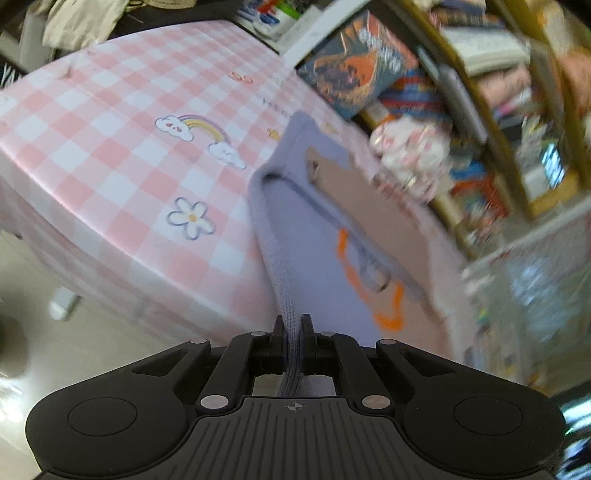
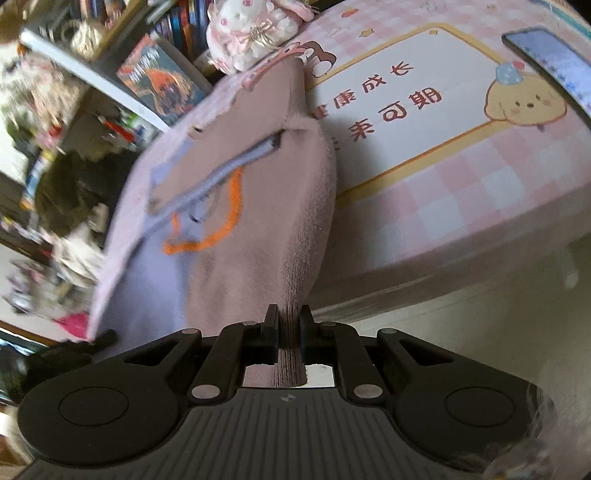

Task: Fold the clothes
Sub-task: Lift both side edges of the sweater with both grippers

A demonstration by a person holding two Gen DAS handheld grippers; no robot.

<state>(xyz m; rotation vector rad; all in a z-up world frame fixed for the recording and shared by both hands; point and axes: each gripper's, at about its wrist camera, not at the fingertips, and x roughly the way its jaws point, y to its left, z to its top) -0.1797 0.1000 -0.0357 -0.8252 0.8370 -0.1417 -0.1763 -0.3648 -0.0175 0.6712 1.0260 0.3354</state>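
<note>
In the left wrist view, the left gripper (image 1: 293,332) has its black fingers (image 1: 277,328) pressed together on the ribbed hem of a knitted garment (image 1: 317,266). The garment is lavender on this side, with an orange stitched outline and a tan patch, and it stretches from the fingers up over the near edge of the worktop (image 1: 122,162). The worktop wears a smooth pink-and-white checked cover printed with a rainbow between clouds and a white flower. A plush toy (image 1: 410,155), white with pink, sits at the far end of the garment. Beyond it, wooden shelves (image 1: 491,122) hold books and blurred clutter.

In the right wrist view, the right gripper (image 2: 289,328) has its fingers (image 2: 271,325) clamped on another ribbed edge of the same garment (image 2: 258,206), here dusty pink fading into lavender on the left. The fabric looks soft and finely ribbed, hanging taut between the fingers and the worktop (image 2: 480,192). The cover shows a cream panel with red characters and a cartoon puppy. The plush toy (image 2: 251,33) rests at the worktop's far edge, next to the bookshelves (image 2: 110,92).
</note>
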